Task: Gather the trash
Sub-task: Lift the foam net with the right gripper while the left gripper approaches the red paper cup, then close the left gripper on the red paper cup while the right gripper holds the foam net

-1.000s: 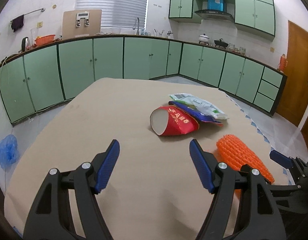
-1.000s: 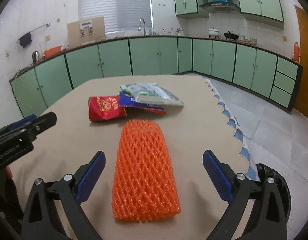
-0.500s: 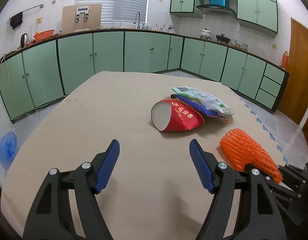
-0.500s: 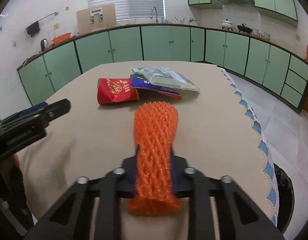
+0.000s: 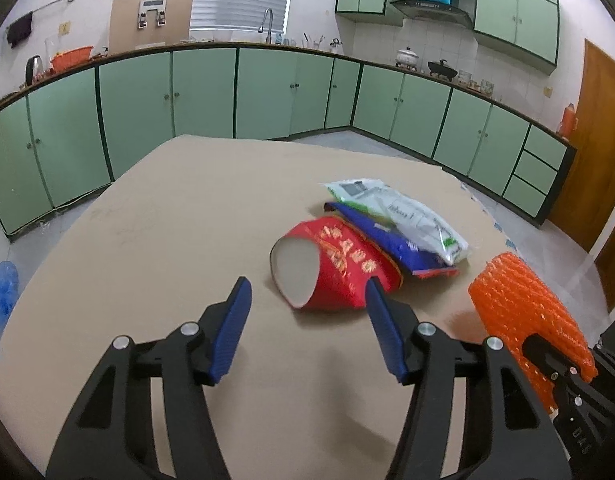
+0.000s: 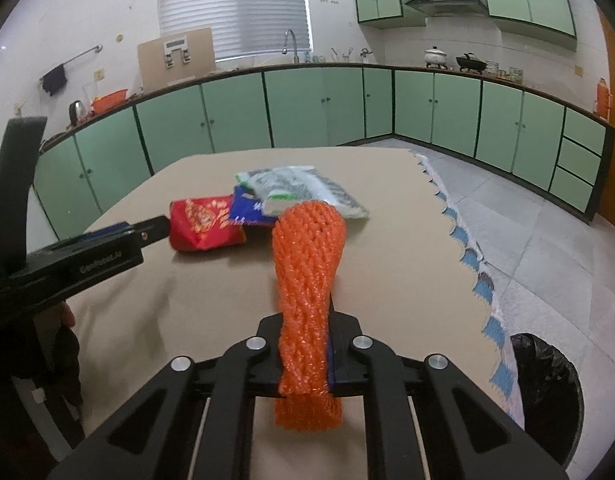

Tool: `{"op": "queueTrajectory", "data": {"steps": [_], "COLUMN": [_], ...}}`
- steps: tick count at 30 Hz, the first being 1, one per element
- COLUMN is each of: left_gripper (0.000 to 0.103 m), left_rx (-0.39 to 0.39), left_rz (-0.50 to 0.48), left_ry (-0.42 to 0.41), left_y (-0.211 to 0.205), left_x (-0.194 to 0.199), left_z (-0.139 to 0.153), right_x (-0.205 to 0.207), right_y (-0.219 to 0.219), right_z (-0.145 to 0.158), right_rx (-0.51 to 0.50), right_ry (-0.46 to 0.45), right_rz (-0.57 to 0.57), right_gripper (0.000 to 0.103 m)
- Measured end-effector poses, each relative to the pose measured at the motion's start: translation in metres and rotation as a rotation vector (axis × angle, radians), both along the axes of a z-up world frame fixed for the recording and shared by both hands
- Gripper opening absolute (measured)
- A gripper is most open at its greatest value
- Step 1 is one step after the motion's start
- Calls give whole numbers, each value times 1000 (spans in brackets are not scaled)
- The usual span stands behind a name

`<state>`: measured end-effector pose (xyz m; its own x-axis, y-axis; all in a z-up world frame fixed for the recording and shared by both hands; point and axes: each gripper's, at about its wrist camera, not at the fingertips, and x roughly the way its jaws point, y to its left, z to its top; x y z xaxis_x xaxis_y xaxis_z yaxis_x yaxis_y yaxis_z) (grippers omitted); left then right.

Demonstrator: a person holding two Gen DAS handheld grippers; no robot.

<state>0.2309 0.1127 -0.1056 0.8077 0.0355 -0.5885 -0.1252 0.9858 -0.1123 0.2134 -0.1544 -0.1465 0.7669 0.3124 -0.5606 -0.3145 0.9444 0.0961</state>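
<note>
My right tongs point(image 6: 307, 364) are clamped tight on the near part of the orange foam net point(image 6: 307, 280), squeezing it narrow between the pads; its near end bulges out below the grip and its far end flares out ahead of me, lifted off the tan surface point(image 6: 387, 280). At the near right, below the surface's scalloped edge, a bin lined with a black bag point(image 6: 547, 392) stands on the floor.

My left tongs point(image 5: 307, 320) are apart and closing, with only bare surface between the blue pads. The right pad's tip overlaps the near edge of the red paper cup point(image 5: 335, 272) in view, but I cannot tell whether it touches. The cup lies on its side just beyond the tongs, its white open mouth turned toward the left. Tucked against its far right side is a blue wrapper point(image 5: 387, 240), and a white-and-green packet point(image 5: 407, 216) lies on top of that, farther right. From my left camera the orange net shows at the near right, held in the other tongs.

Far off, green cabinets point(image 5: 203, 92) run along the kitchen walls under the worktop, with a tap point(image 5: 268, 24) below the shuttered window.
</note>
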Motion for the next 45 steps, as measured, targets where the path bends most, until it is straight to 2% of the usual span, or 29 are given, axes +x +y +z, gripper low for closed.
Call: {"op": "queueTrajectory", "data": {"steps": [7,12,16,23,28,30,31,32,34,36,37,45], "left_gripper": [57,45,32,29,29,30,36,45,54,60,66,77], "left_rx": [19,14,0,-19,-36,2,15,26,50,50,40,28], "left_rz": [1,-2,-20,-71,-163,-158,-151,-143,-119,-103,-99,-109], "left_ry": [12,69,114,141,138,115,104,94,72,70,76,103], "left_y": [-4,-5,-9,-26,-51,-55,-55,-53,-46,-38,-32,-30], "left_x": [18,33,39,38,18,8,5,3,3,7,11,28], "left_z": [4,-5,-12,-17,-17,-14,-12,-11,-6,-4,-3,-7], "right_x": [19,31,32,31,32,32,32,32,32,32,32,37], "right_y": [-4,-7,-8,-12,-15,-17,-17,-15,-13,-11,-10,-9], "right_z": [22,24,20,17,19,17,17,17,16,15,14,10], "right_rx": [45,67,69,78,82,84,86,87,87,89,89,86], "right_ry": [-47,-46,-42,-32,-32,-30,-27,-26,-23,-21,-20,-9], "right_rz": [-23,-35,-39,-47,-59,-63,-66,-68,-68,-64,-64,-48], "right_gripper": [11,11,11,11,11,11,11,11,11,11,11,11]}}
